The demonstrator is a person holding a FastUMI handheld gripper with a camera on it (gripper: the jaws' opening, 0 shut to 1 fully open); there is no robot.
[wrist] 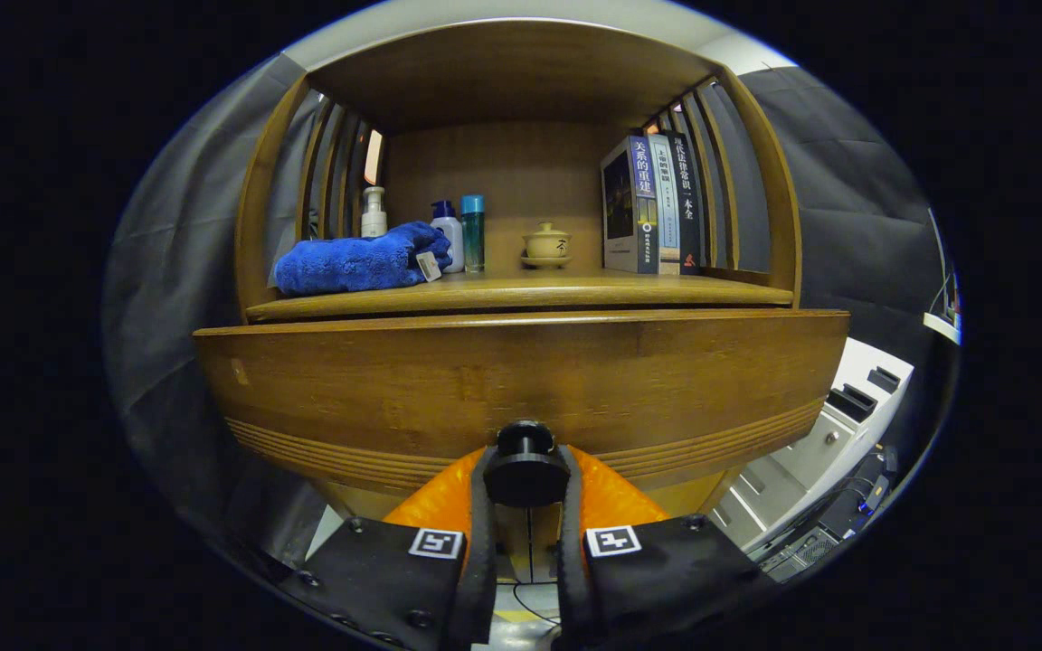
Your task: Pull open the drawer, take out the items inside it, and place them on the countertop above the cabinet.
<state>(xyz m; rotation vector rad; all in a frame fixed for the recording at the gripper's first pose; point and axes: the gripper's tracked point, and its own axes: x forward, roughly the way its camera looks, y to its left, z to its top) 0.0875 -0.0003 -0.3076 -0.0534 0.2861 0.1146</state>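
Observation:
A wooden cabinet drawer front [521, 380] spans the view just ahead of me. Its round dark knob [525, 466] sits between my two fingers, and my gripper [525, 479] is shut on it, one finger pressing on each side. The drawer's top edge stands forward of the countertop [521, 294] above it, so the drawer looks pulled out somewhat; its inside is hidden from here. On the countertop lie a folded blue towel [358, 262] at the left, a small ceramic lidded cup [546, 244] in the middle and books [652, 203] at the right.
A white pump bottle [374, 212], a white bottle with a blue cap [449, 233] and a teal-capped bottle [473, 231] stand behind the towel. Slatted wooden sides enclose the shelf. A white unit with drawers [833, 434] stands at the lower right. Grey cloth hangs on both sides.

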